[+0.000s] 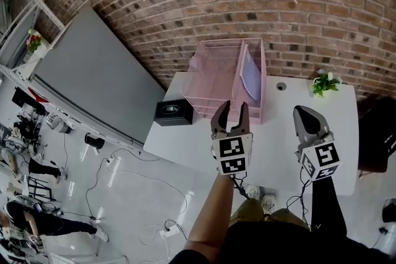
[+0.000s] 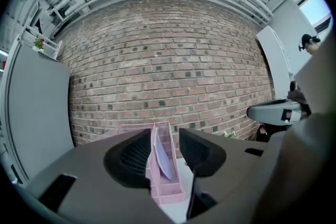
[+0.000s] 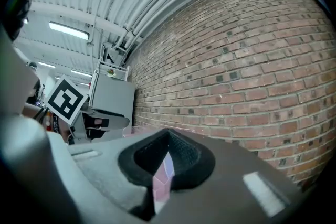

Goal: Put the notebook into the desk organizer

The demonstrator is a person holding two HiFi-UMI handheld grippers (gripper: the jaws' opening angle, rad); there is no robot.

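Note:
A pink see-through desk organizer [image 1: 216,80] stands at the back of the white table [image 1: 278,145], against the brick wall. The pale lavender notebook [image 1: 250,74] leans upright inside its right compartment. My left gripper [image 1: 232,109] hovers just in front of the organizer, jaws open and holding nothing. In the left gripper view the organizer [image 2: 168,186] and the notebook [image 2: 161,157] show through the gap of the left gripper [image 2: 164,136]. My right gripper [image 1: 304,113] hangs over the table to the right, jaws shut and holding nothing. In the right gripper view its pads [image 3: 181,157] meet.
A black box [image 1: 172,113] sits at the table's left edge beside the organizer. A small potted plant [image 1: 323,83] and a round cable hole [image 1: 281,86] are at the back right. A grey panel [image 1: 93,77] leans left of the table. Cables lie on the floor below.

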